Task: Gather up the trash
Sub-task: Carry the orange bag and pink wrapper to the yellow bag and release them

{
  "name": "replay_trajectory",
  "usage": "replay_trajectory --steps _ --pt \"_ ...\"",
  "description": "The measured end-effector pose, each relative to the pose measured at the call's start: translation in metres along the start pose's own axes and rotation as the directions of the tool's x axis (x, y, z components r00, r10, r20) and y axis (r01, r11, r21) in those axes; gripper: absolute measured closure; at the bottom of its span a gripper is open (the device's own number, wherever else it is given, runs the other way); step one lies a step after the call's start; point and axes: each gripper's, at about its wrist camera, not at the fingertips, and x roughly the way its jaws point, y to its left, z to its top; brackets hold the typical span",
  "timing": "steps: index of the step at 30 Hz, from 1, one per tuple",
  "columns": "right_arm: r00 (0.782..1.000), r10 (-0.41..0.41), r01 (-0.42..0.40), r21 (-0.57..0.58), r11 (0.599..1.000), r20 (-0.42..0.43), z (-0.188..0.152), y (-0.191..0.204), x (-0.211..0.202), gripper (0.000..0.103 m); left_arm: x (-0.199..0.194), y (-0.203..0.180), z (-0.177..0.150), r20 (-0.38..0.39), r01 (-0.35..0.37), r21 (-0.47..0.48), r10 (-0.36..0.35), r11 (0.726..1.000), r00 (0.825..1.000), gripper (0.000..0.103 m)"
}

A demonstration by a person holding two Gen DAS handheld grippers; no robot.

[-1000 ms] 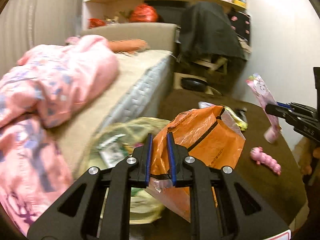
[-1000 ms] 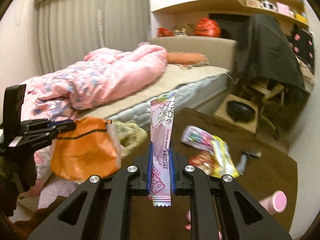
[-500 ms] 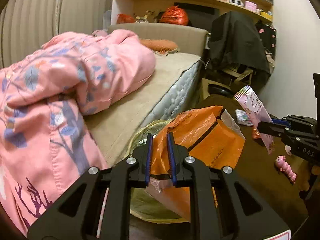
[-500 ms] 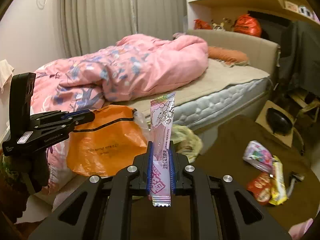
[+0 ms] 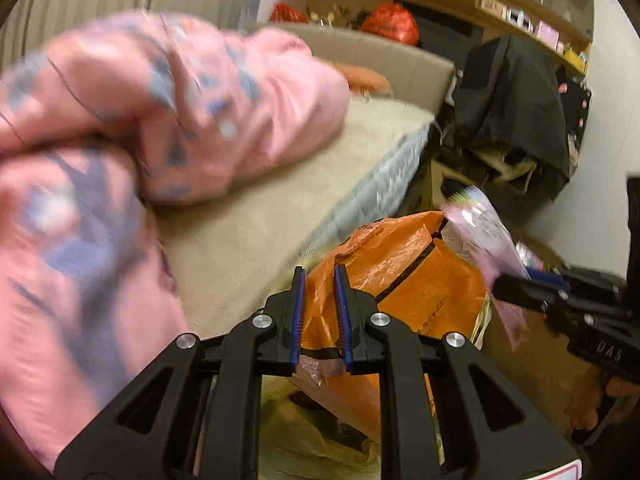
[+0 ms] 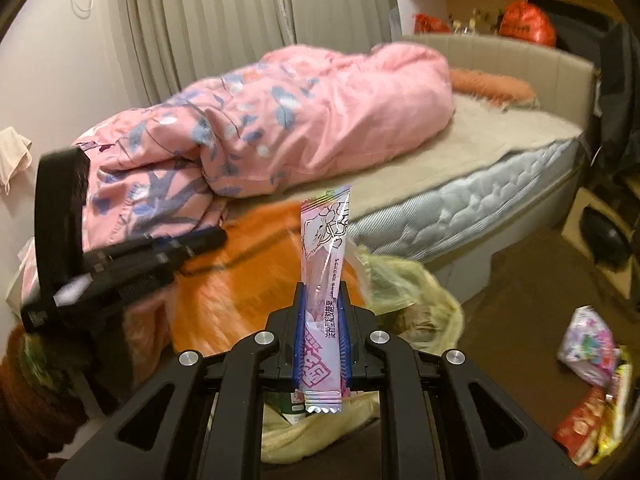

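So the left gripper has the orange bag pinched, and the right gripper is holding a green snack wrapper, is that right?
Not quite. The left gripper does pinch the orange bag, but the wrapper in the right gripper is pink, not green. The right wrist view shows it standing upright between the closed fingers.

Orange plastic bag: crinkled, black stripe and small print, edge pinched, body hanging just beside the mattress edge. Under it, a pale yellow-green bag, slack, mouth open, some litter inside, also beside the mattress. Pink candy wrapper: long, flat, cartoon print, silver crimped ends, upright, clamped near its lower end, above the yellow-green bag. Loose snack wrappers, pink, red, yellow, well apart from the mattress.
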Motion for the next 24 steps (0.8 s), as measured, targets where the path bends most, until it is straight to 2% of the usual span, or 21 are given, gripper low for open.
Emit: replay_trajectory --steps 2,6,10,18,24 --pt "0.997 0.025 -0.024 0.016 1.000 -0.068 -0.003 -0.009 0.022 0.089 0.018 -0.005 -0.013 -0.055 0.003 0.014 -0.002 1.000 0.998 0.089" --pt "0.974 0.011 -0.009 0.006 1.000 -0.224 -0.017 -0.024 0.065 0.089 0.048 -0.009 -0.039 -0.159 0.002 0.036 0.004 0.999 0.987 0.089" --pt "0.948 -0.029 0.022 -0.027 0.999 -0.318 -0.028 -0.031 0.085 0.089 0.059 -0.012 -0.048 -0.193 -0.006 0.076 0.021 0.997 0.981 0.089" --pt "0.934 -0.059 0.030 -0.087 0.996 -0.353 -0.032 -0.024 0.093 0.089 0.067 -0.017 -0.051 -0.207 -0.015 0.096 0.035 0.995 0.978 0.089" --pt "0.944 -0.049 0.023 -0.084 0.996 -0.327 -0.030 -0.022 0.090 0.089 0.068 -0.014 -0.049 -0.208 -0.003 0.076 0.019 0.997 0.978 0.089"
